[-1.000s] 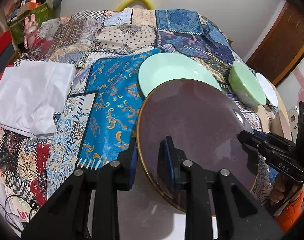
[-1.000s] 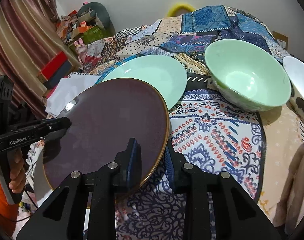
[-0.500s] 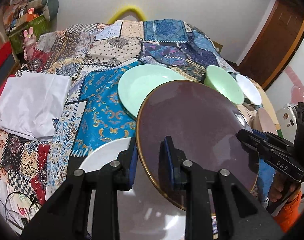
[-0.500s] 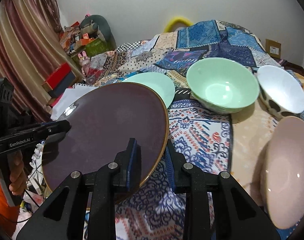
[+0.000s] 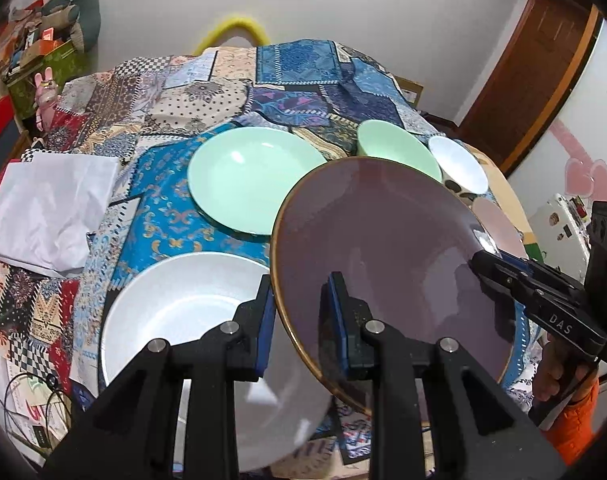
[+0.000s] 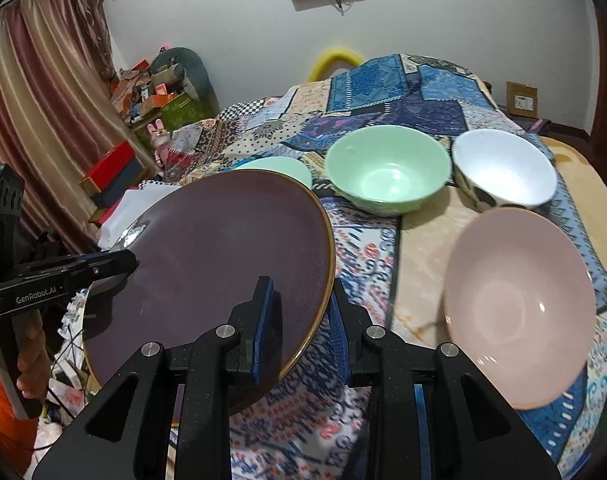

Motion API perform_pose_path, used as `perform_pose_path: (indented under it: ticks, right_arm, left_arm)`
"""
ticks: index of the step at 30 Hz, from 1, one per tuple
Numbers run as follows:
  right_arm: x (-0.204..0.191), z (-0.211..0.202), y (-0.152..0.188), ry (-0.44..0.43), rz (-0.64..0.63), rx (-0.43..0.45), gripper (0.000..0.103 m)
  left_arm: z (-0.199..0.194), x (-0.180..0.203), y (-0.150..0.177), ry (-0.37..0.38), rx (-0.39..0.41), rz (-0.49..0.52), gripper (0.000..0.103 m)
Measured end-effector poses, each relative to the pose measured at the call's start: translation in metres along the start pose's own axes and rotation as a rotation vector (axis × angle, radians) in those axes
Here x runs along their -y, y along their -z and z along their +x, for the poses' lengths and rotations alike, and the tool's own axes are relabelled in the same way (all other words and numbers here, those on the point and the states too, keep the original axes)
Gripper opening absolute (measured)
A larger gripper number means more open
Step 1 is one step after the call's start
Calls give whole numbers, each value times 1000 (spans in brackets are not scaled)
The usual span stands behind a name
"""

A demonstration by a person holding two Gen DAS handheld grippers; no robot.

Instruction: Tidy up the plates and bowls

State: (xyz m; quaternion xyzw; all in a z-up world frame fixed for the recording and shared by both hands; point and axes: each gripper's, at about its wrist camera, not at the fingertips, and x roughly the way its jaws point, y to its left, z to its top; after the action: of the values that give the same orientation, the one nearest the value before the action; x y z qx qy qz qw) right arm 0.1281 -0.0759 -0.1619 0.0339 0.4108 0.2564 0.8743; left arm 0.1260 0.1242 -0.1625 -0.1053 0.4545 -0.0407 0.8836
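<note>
A dark purple plate with a gold rim hangs tilted above the table, held from both sides. My left gripper is shut on its near-left rim. My right gripper is shut on the opposite rim of the purple plate. Each gripper shows in the other's view, the right gripper and the left gripper. Below lie a white plate and a mint plate. A mint bowl, a white bowl and a pink bowl stand to the right.
A patchwork cloth covers the table. A crumpled white cloth lies at its left edge. Boxes and toys are piled by a curtain at the far left. A brown door stands at the right.
Both grippers have risen and drawn back with the purple plate between them. The white plate below it and the pink bowl have come into view.
</note>
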Motion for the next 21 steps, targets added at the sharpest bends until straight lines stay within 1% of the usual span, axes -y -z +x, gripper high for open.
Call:
perform_pose_path:
  ticks: [10,16,21]
  right_arm:
    - [20,-13,19,36,35,-7,25]
    - [31,-13,30,60,61,-24,25]
    - [39,-8,39,75,78,-47,25]
  left_arm:
    - [17,26,15,23,-45,9,25]
    - [35,34,23,40,-92,5,26]
    - [49,38,27,39,-122,8,26]
